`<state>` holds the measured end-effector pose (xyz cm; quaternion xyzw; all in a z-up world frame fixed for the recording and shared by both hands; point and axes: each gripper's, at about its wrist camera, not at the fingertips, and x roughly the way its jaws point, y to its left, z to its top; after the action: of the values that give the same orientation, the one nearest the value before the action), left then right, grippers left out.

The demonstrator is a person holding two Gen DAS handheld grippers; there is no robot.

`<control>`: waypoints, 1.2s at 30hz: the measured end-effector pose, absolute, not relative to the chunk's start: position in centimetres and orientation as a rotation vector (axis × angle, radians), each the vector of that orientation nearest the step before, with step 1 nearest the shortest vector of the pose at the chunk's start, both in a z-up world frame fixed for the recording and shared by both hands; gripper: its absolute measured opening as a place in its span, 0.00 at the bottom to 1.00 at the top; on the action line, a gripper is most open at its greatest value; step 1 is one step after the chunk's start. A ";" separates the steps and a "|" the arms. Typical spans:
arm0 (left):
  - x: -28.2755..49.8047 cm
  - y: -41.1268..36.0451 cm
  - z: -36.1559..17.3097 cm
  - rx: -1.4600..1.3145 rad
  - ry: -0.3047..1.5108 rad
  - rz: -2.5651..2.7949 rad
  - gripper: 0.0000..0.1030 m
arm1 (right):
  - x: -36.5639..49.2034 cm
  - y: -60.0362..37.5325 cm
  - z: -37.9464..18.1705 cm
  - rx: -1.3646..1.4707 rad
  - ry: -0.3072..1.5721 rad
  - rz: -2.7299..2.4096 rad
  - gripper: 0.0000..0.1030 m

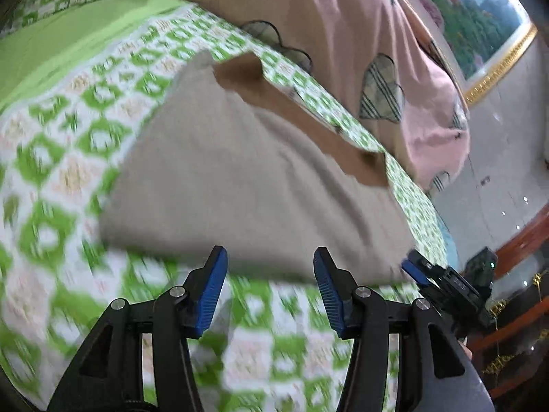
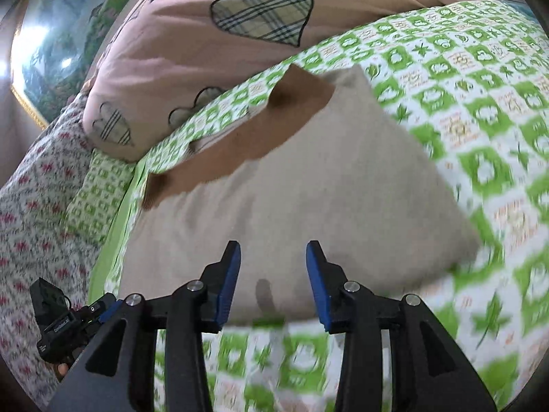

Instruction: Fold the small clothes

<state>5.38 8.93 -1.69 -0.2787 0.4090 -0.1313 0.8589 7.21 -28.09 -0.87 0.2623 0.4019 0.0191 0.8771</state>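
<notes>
The beige cloth garment with a brown band [image 1: 254,185] lies folded into a flat block on the green-and-white patterned bedsheet [image 1: 51,158], just below the pink heart-print pillow [image 1: 343,27], while left gripper [image 1: 271,292] and right gripper [image 2: 272,285] hover released and empty at its near edge, so little beyond tidying or another item seems left.

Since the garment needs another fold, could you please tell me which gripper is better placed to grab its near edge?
Probably the right gripper: its open pads already frame the beige garment's near edge. The left gripper is open too, slightly short of it.
</notes>
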 end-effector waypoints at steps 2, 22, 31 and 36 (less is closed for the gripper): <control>4.5 8.1 -1.9 -0.588 0.871 -0.293 0.53 | 6.4 -27.4 -1.0 0.543 0.846 0.051 0.41; 7.8 9.6 -5.3 -0.812 0.886 -0.160 0.69 | 3.7 -24.8 -1.3 0.565 0.882 0.110 0.47; 11.9 12.9 -5.9 -0.817 0.814 0.005 0.26 | 4.5 -24.9 -1.8 0.578 0.897 0.122 0.48; 12.6 12.6 -4.9 -0.746 0.792 0.005 0.10 | 5.8 -25.2 -1.9 0.584 0.902 0.142 0.48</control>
<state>12.65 12.56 -4.86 -0.3551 0.3769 0.0023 0.8555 5.83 -25.25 -1.86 0.2777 0.4292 0.0675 0.8568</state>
